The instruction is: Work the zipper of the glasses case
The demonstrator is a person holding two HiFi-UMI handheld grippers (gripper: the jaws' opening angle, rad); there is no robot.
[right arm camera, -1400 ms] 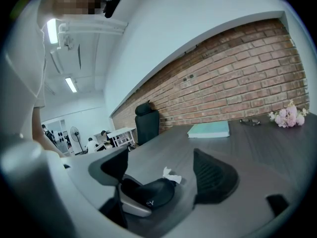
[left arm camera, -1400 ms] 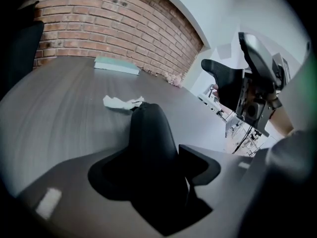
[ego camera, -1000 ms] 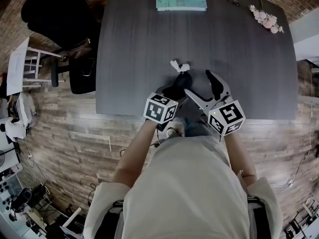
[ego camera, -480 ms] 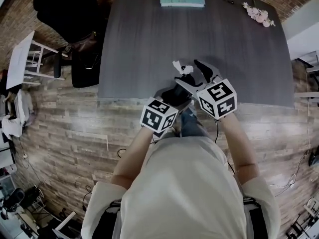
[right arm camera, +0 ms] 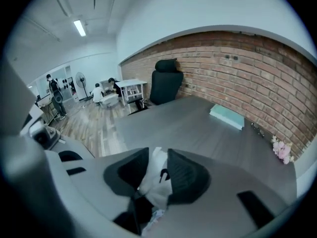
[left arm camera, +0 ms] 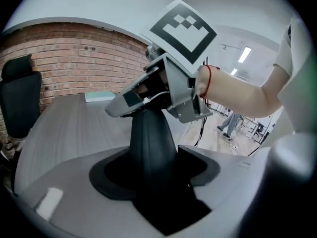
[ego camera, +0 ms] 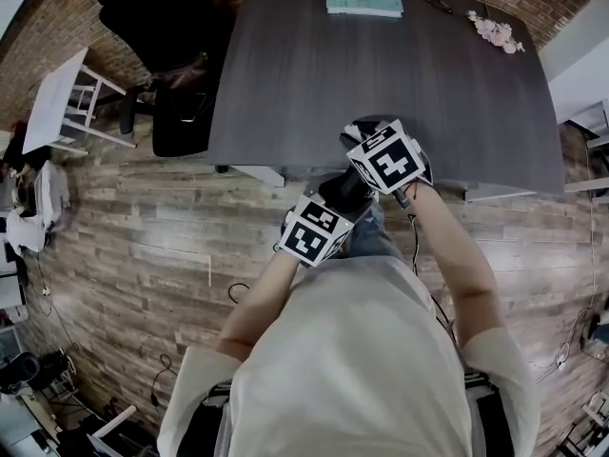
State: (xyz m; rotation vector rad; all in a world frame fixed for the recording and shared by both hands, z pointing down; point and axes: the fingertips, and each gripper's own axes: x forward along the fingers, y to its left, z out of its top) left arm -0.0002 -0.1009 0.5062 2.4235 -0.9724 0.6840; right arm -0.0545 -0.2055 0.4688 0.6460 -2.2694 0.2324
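Left gripper (left arm camera: pixel 154 175) was clamped on the near end of the black, soft, tapered glasses case (left arm camera: pixel 150 138). The case rose from between its jaws, over the near edge of the dark grey wooden table (ego camera: pixel 381 65). The case's far end met the right gripper (right arm camera: pixel 156 168), whose jaws were narrow and closing, with the pads against the white fabric zipper tag (right arm camera: pixel 151 191) between them.

Much of the glasses case (left arm camera: pixel 151 143) hidden
Its top vanishes behind the right gripper (right arm camera: pixel 157 157), whose jaws are closing on a white tag (right arm camera: pixel 155 190); its zipper cannot be made out.
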